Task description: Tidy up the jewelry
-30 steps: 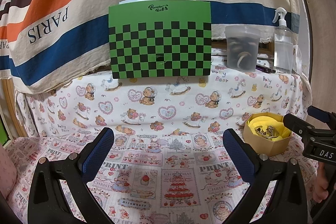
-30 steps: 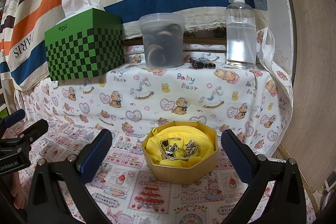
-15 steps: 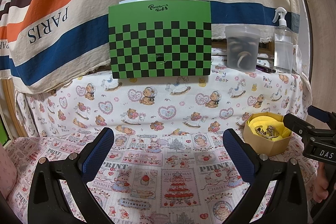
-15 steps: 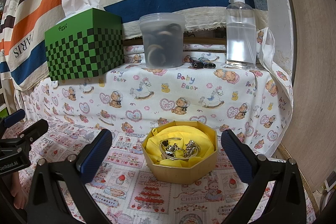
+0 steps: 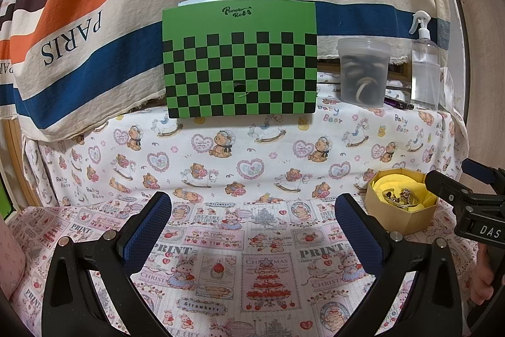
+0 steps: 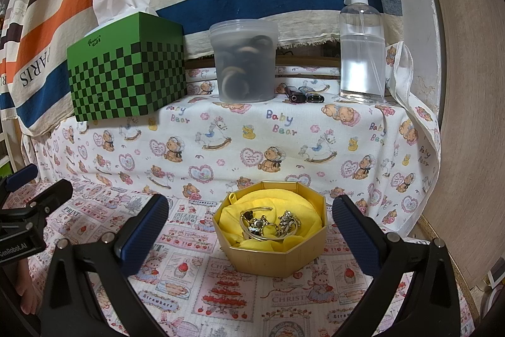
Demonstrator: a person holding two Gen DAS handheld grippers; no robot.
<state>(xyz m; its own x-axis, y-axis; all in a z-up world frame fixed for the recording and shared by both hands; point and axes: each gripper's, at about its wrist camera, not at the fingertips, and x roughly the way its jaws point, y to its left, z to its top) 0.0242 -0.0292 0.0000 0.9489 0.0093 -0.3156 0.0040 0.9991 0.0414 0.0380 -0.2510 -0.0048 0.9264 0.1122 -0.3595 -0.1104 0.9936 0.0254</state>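
A gold octagonal box [image 6: 277, 258] lined with yellow cloth sits on the printed cloth. Several rings and a bangle, the jewelry [image 6: 268, 223], lie inside it. My right gripper [image 6: 251, 229] is open and empty, with the box between and just beyond its fingers. The box also shows at the right of the left wrist view [image 5: 401, 217], with the jewelry [image 5: 399, 198] in it. My left gripper [image 5: 252, 226] is open and empty above the printed cloth, to the left of the box. The right gripper's fingers [image 5: 454, 188] reach in from the right edge of that view.
On a raised shelf behind stand a green checked tissue box [image 6: 126, 75], a cloudy plastic tub [image 6: 243, 62] of hair ties, two small dark items [image 6: 303, 97] and a clear spray bottle [image 6: 361, 49]. A wooden panel [image 6: 467, 116] borders the right side. A striped cloth hangs behind.
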